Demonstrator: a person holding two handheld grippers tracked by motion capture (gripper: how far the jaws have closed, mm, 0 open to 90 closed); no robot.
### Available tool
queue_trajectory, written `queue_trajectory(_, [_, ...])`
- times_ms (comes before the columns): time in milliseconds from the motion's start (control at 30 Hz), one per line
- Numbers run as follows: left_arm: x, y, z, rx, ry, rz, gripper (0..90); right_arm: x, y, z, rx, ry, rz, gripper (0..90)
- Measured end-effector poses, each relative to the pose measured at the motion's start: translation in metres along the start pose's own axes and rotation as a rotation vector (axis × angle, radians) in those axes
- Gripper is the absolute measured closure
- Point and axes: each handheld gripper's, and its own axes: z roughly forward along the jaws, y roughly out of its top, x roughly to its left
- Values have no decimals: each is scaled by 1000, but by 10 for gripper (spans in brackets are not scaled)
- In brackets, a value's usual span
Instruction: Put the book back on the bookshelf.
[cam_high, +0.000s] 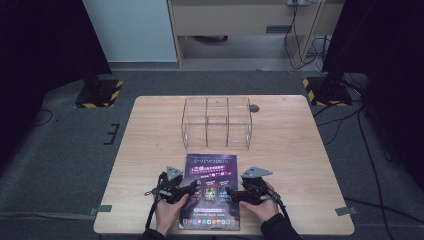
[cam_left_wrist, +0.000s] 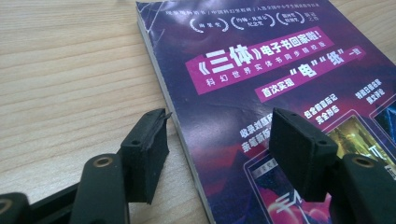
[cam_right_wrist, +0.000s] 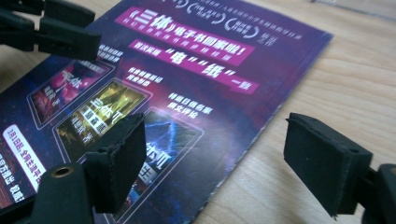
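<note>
One flat, shiny purple book (cam_high: 210, 190) lay on the wooden tabletop (cam_high: 150, 150). Two black claws, left claw (cam_left_wrist: 217, 154) and right claw (cam_right_wrist: 224, 163), stood wide apart over its edges. One clear plastic box (cam_high: 217, 122) sat behind.

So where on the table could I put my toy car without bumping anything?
Bare wood lies left and right of the clear compartment box, out to the table edges, and on both sides farther forward. It is crowded at the near middle, where the purple book lies with the left gripper and right gripper over its two side edges.
</note>
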Motion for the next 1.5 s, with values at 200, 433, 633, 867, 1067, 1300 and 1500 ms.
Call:
queue_trajectory(200, [-4,0,1,-4,-4,1,367,3,-5,7,12,9,16,233])
queue_trajectory(433, [-2,0,2,-14,-5,-15,361,7,-6,10,16,14,2,237])
queue_trajectory(633, [-6,0,6,-33,24,0,352,10,-7,11,15,2,-7,235])
queue_trajectory(867, [-5,-2,5,-53,17,-51,363,9,-9,11,-2,15,13,231])
queue_trajectory(1067, [6,-3,3,-68,-43,-159,425,11,-11,12,-22,2,14,225])
queue_trajectory(1300, [8,-5,1,-85,-67,-199,478,8,-11,11,-27,25,33,223])
queue_trajectory(1500, [9,-4,-10,-120,-120,-202,490,7,-11,11,-31,26,41,223])
